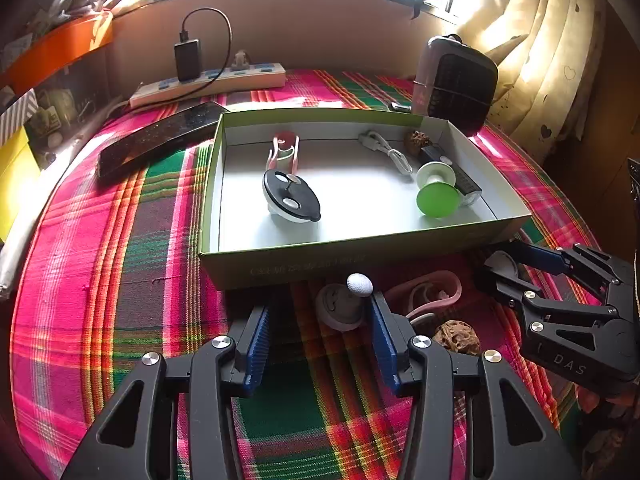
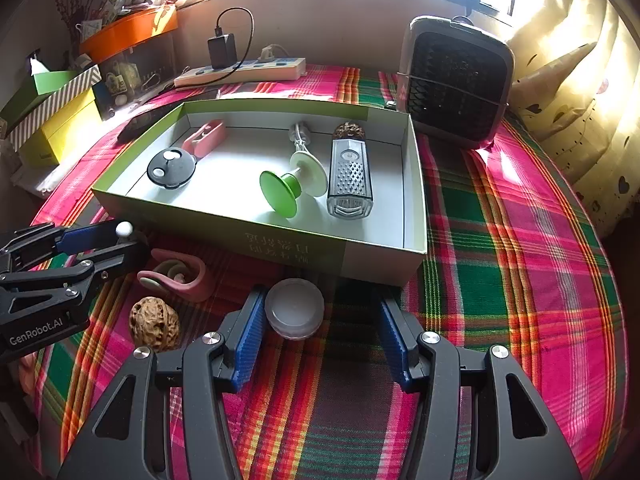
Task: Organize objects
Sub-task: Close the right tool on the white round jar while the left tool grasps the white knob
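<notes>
An open green-and-white box (image 1: 352,258) (image 2: 296,246) sits on the plaid cloth. It holds a black round lid (image 1: 291,196) (image 2: 172,168), a pink clip (image 1: 285,152) (image 2: 205,136), a green-and-white spool (image 1: 437,189) (image 2: 294,184), a white cable (image 1: 386,151), a clear grater-like case (image 2: 350,178) and a walnut (image 1: 417,141) (image 2: 349,130). In front of the box lie a white smiley knob (image 1: 340,306), a pink ear hook (image 1: 430,294) (image 2: 178,274), a walnut (image 1: 456,338) (image 2: 154,324) and a white round container (image 2: 294,308). My left gripper (image 1: 318,344) (image 2: 94,246) is open around the knob. My right gripper (image 2: 322,338) (image 1: 496,258) is open around the container.
A black phone (image 1: 158,140) lies left of the box. A power strip with a charger (image 1: 208,82) (image 2: 240,72) runs along the back wall. A dark fan heater (image 1: 458,84) (image 2: 458,80) stands at the back right. Boxes and an orange tray (image 2: 128,32) are stacked at left; curtains hang at right.
</notes>
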A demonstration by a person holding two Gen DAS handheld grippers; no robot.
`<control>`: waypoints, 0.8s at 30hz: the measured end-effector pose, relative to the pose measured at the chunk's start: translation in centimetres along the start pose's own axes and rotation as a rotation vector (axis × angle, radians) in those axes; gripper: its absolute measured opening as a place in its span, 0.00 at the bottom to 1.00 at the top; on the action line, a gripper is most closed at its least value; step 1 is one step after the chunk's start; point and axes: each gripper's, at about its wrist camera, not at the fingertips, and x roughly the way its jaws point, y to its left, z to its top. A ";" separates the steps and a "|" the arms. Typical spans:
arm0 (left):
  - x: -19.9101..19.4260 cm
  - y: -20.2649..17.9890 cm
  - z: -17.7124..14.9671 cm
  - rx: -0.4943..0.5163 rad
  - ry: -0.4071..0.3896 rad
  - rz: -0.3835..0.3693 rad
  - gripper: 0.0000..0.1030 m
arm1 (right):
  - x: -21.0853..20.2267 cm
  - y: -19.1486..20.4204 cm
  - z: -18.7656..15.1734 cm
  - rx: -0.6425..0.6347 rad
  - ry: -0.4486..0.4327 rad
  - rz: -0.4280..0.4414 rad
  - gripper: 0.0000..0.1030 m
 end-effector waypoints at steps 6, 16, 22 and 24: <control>0.0 0.0 0.0 -0.001 -0.002 0.010 0.37 | -0.1 0.0 0.0 0.000 -0.001 0.000 0.52; 0.0 0.5 0.0 -0.015 -0.007 0.005 0.24 | -0.1 0.0 -0.1 0.000 -0.001 0.001 0.51; -0.1 0.6 -0.1 -0.018 -0.008 0.001 0.21 | -0.3 0.5 -0.2 -0.011 -0.004 0.014 0.44; -0.1 0.6 -0.1 -0.017 -0.009 0.002 0.20 | -0.3 0.5 -0.2 -0.012 -0.005 0.020 0.42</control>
